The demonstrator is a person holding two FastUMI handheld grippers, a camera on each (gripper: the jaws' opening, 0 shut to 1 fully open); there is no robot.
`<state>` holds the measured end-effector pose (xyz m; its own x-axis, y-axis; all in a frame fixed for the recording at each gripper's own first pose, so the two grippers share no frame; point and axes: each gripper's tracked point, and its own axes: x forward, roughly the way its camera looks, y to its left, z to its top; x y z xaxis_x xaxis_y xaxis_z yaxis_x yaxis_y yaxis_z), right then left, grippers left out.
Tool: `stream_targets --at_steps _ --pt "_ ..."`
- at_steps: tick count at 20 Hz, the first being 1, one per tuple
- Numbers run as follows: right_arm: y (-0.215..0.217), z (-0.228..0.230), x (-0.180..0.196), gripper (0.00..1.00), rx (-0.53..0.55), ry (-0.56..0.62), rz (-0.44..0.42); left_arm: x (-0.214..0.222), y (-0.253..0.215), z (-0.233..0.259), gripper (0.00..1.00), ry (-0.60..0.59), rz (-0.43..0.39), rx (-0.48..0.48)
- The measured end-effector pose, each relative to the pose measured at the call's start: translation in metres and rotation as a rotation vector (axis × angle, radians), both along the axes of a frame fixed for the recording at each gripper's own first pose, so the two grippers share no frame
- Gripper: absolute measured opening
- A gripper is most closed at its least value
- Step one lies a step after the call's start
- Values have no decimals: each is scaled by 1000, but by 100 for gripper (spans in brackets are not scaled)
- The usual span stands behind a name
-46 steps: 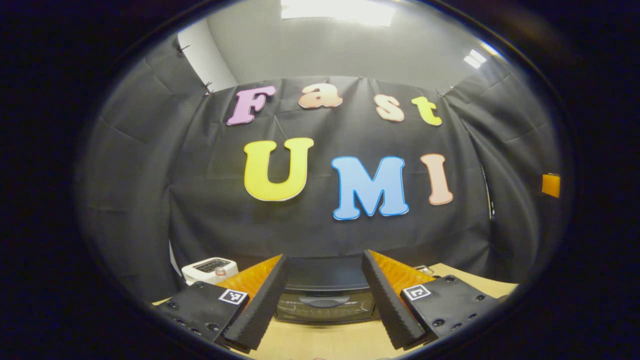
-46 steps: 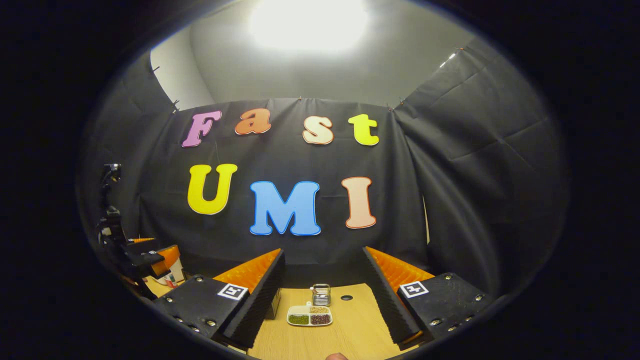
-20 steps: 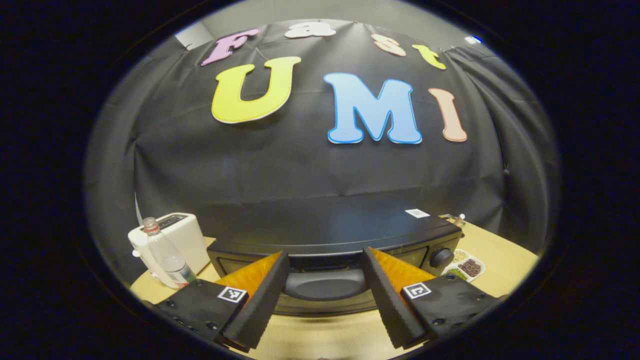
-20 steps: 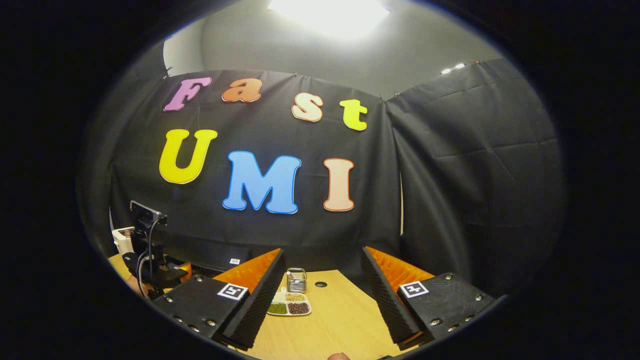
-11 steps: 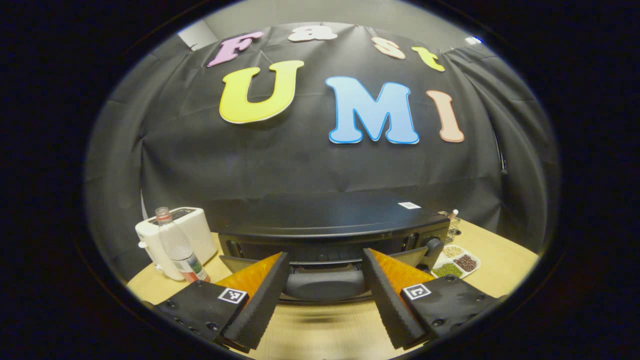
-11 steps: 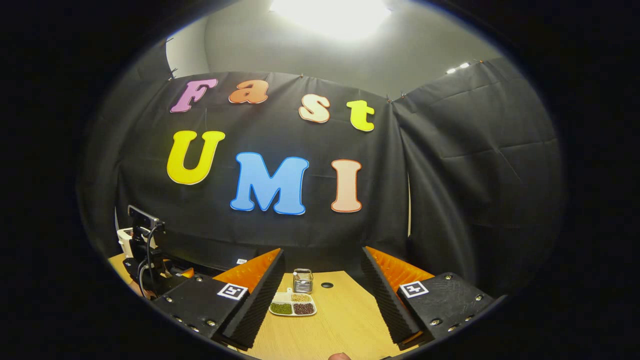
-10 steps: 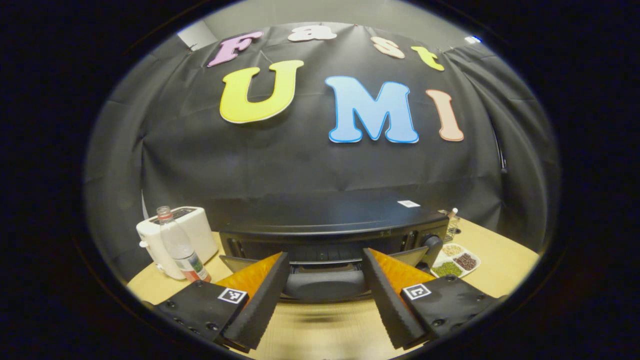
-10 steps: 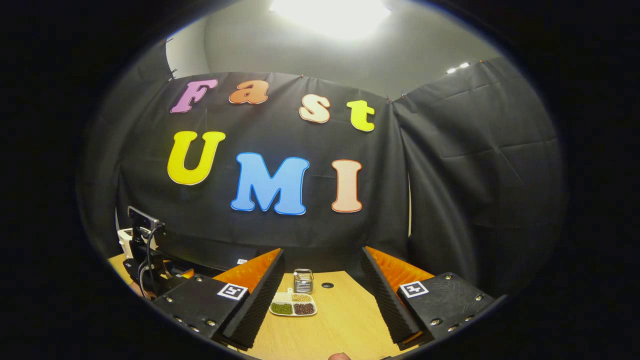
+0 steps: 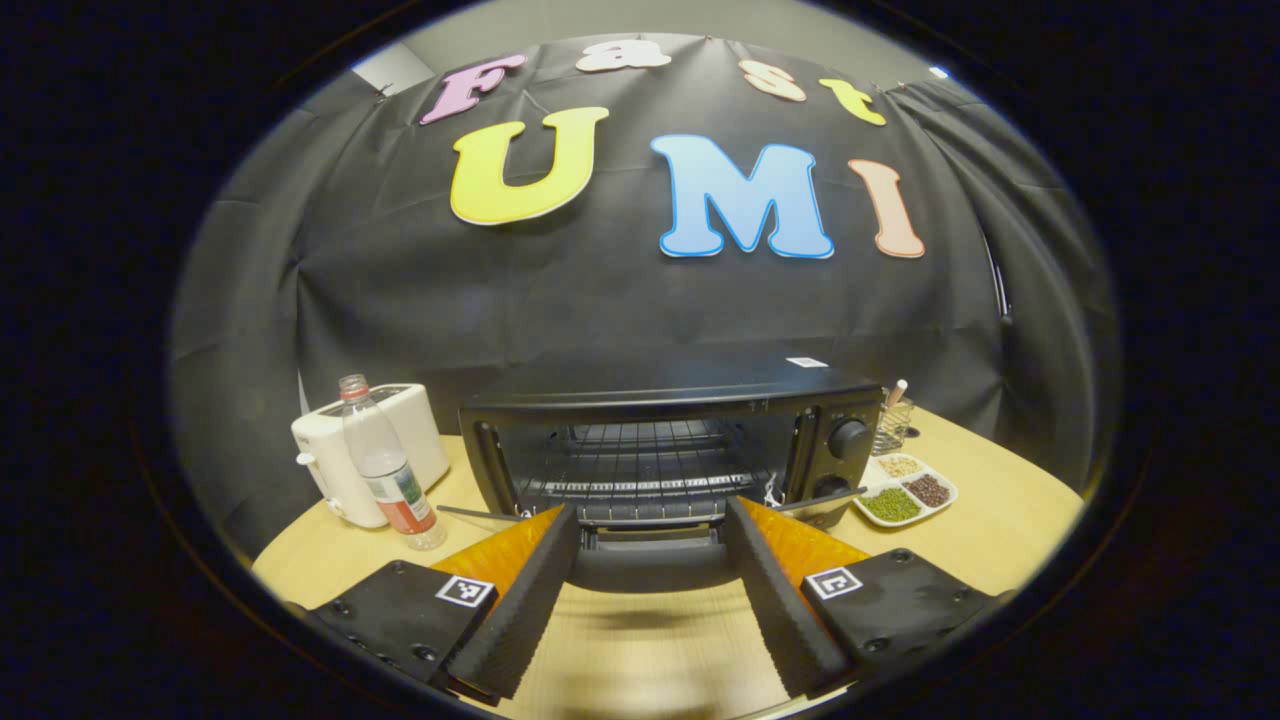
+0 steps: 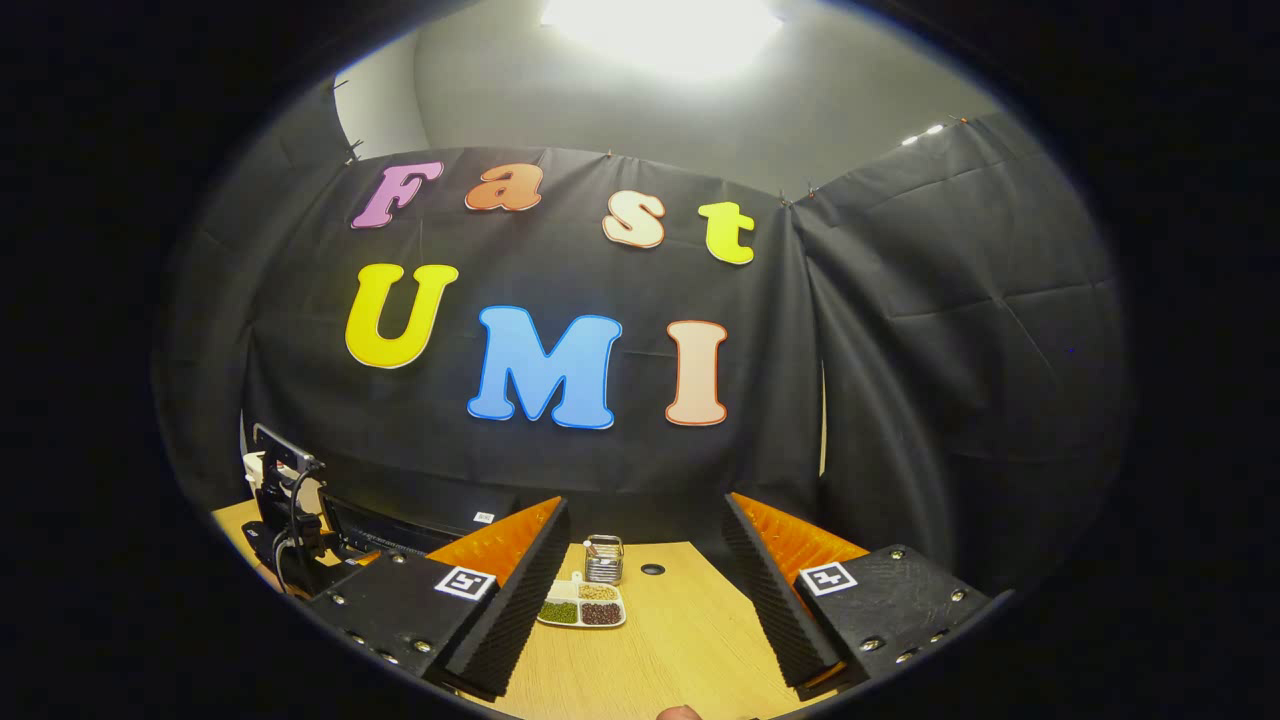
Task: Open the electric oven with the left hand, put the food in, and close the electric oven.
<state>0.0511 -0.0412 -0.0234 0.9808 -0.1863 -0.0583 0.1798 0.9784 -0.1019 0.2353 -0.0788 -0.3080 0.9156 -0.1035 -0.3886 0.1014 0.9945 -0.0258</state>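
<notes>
A black electric oven point(image 9: 660, 400) stands on the wooden table with its door swung down, so the wire rack inside point(image 9: 640, 465) shows. The door handle point(image 9: 650, 565) lies between the wide-apart fingers of my left gripper point(image 9: 650, 510), which is open; neither pad presses on it. A white divided dish of beans and grains point(image 9: 905, 490) sits just right of the oven. My right gripper point(image 10: 645, 502) hovers open and empty over the table, with the same dish point(image 10: 582, 608) ahead of its left finger. The left gripper's body point(image 10: 290, 520) appears at the far left of the right gripper view, in front of the oven point(image 10: 420, 520).
A white toaster point(image 9: 410, 425) and a plastic bottle point(image 9: 385, 470) stand left of the oven. A small metal holder point(image 9: 890, 420) sits behind the dish, also seen as the holder point(image 10: 603, 560) beside a cable hole point(image 10: 652, 569). Bare tabletop point(image 9: 1000, 510) lies to the right.
The oven door went from shut to swung down, with the handle between my left gripper's fingers as the gripper drew back. The right gripper hardly moved.
</notes>
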Motion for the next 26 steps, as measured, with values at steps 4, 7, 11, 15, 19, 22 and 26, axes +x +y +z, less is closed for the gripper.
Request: stream_targets --at_steps 4,7,11,15,19,22,26 --pt "-8 -6 -7 95 4 19 13 -17 -2 -13 99 39 5 6" --pt "-13 -7 -11 95 5 25 24 -30 -1 -26 98 82 7 -5" --pt "-20 -9 -16 95 -6 26 42 -47 -3 -47 100 147 25 -25" --pt "-22 -11 -23 95 -11 41 69 -61 -3 -65 99 186 34 8" --pt "-21 -17 -32 95 -9 53 115 -79 -2 -63 100 202 70 14" --pt "-16 -21 -39 95 25 60 165 -90 -1 -18 98 120 83 20" --pt "1 -31 -47 95 85 72 272 -115 5 66 98 -18 107 26"
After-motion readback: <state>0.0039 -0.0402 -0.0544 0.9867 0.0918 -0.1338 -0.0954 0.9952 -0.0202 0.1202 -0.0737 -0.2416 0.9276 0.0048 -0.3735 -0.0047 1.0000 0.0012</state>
